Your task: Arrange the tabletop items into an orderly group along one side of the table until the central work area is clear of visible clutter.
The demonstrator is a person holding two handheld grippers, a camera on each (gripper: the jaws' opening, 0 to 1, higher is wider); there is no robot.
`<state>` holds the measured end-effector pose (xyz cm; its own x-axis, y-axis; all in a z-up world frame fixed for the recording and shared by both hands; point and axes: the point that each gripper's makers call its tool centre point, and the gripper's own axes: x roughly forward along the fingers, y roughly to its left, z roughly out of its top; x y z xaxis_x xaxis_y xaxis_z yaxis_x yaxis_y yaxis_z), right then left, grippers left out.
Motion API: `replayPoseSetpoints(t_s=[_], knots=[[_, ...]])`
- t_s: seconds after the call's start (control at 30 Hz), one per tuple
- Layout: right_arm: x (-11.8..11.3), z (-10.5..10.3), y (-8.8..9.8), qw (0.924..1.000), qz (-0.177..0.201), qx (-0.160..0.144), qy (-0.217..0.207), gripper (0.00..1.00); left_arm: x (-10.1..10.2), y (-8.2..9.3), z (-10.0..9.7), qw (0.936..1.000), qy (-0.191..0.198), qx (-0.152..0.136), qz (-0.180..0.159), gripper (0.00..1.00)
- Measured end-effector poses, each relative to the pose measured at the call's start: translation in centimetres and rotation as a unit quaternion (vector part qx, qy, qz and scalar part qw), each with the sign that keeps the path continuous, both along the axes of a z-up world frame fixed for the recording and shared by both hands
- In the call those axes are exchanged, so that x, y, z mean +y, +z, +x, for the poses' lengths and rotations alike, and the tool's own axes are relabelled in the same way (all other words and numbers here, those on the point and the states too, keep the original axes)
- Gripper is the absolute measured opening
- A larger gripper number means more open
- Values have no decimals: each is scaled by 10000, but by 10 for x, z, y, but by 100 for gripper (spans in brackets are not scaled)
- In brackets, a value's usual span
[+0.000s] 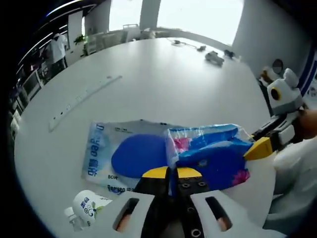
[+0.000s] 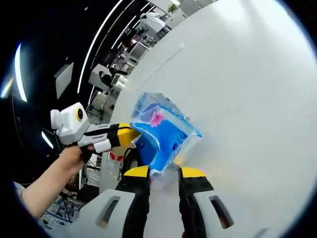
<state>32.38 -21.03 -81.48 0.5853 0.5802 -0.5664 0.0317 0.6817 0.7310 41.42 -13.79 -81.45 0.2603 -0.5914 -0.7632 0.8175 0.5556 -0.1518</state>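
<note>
Both claws, left (image 1: 172,173) and right (image 2: 163,171), pinch a crinkly blue plastic tissue pack (image 1: 210,151) above the smooth white table (image 1: 148,74).

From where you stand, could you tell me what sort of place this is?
Probably an open-plan office or meeting area: a large round white table, rows of desks behind it, and bright windows.

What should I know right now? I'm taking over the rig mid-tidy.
Left gripper: shut on the blue pack, over the table.
Right gripper: jaws straddle the pack's corner; grip unclear.
Wipes lie flat behind the pack; bottle beside them; strip farther off.
Done: no group formed. Left: set pack down, gather everything along one side.
</note>
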Motion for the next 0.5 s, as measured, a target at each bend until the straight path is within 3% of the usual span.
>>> replayPoseSetpoints(t_s=[0.5], knots=[[-33, 12, 13, 9983, -389, -360, -236, 14, -15, 14, -6, 9998, 7, 11, -218, 0]])
